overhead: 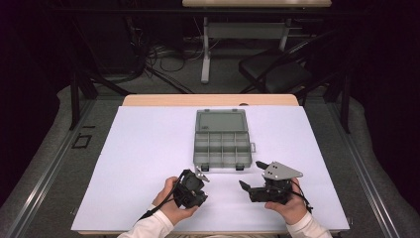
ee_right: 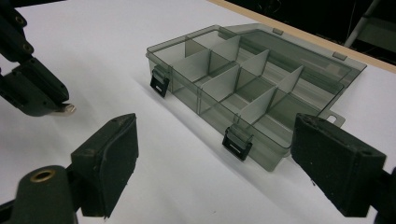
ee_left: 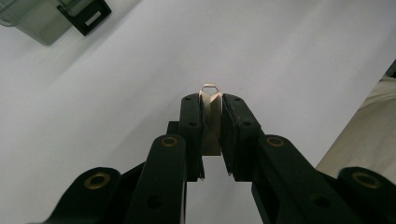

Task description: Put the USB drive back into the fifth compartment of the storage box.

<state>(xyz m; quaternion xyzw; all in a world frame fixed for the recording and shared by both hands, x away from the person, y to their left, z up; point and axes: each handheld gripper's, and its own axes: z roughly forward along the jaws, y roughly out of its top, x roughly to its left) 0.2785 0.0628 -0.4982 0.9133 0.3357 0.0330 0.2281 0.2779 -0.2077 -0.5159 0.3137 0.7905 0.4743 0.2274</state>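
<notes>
High view: an open grey organizer box [overhead: 221, 140] sits on the white table [overhead: 138, 163], lid folded back toward the far edge. The left claw [overhead: 200, 174] is just beside the box's near left corner, pinching a small metal clip [overhead: 202, 173]. The right claw [overhead: 252, 174] is near the box's near right corner, jaws spread.

Left gripper view: the left claw [ee_left: 211, 122] is pressed onto the metal clip [ee_left: 211, 116], whose looped end pokes past the tips; a box corner with a black latch [ee_left: 86, 14] lies upper left.

Right gripper view: the right claw [ee_right: 215, 154] is spread wide before the box [ee_right: 243, 84], whose compartments look empty; both latches hang open.
</notes>
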